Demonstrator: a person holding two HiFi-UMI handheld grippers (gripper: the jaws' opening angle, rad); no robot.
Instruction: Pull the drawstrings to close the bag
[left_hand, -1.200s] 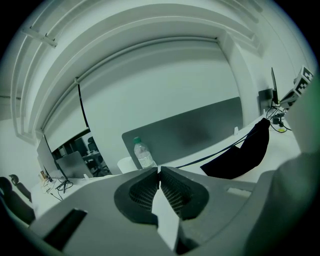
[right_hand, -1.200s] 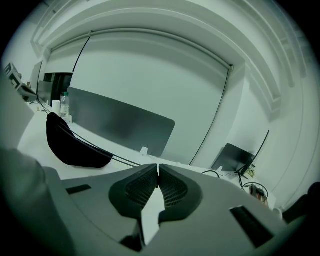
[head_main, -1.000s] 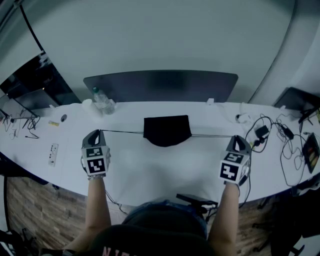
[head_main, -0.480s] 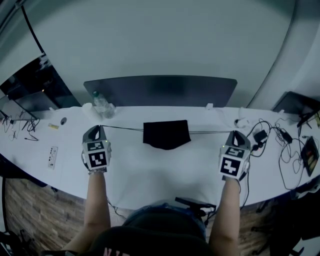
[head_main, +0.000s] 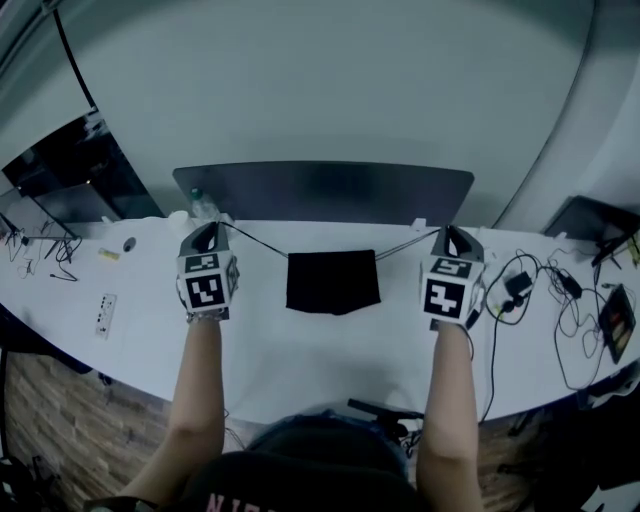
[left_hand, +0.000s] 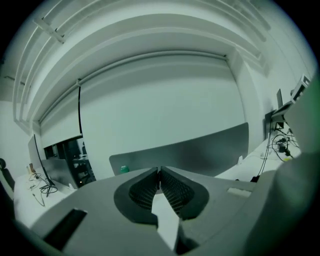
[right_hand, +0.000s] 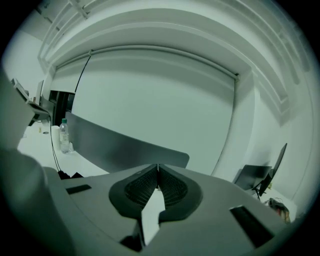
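A black drawstring bag (head_main: 333, 281) lies flat on the white table (head_main: 300, 350), between my two grippers. A thin dark left drawstring (head_main: 255, 241) runs taut from the bag's top left corner up to my left gripper (head_main: 213, 227), whose jaws are shut on it. The right drawstring (head_main: 408, 245) slants from the top right corner to my right gripper (head_main: 447, 230), likewise shut on it. Both grippers are raised above the table. In the gripper views the left gripper (left_hand: 159, 171) and right gripper (right_hand: 158, 167) show closed pads. In the right gripper view a dark cord (right_hand: 53, 150) leads down to the bag (right_hand: 69, 175).
A dark grey partition (head_main: 320, 190) stands behind the bag. A water bottle (head_main: 197, 203) sits at its left end. Tangled cables and chargers (head_main: 540, 285) cover the table's right side. A white power strip (head_main: 105, 311) and dark monitors (head_main: 70, 170) are at the left.
Both grippers have risen and moved inward toward the bag. The drawstrings, level along the table before, now slant up from the bag's top corners.
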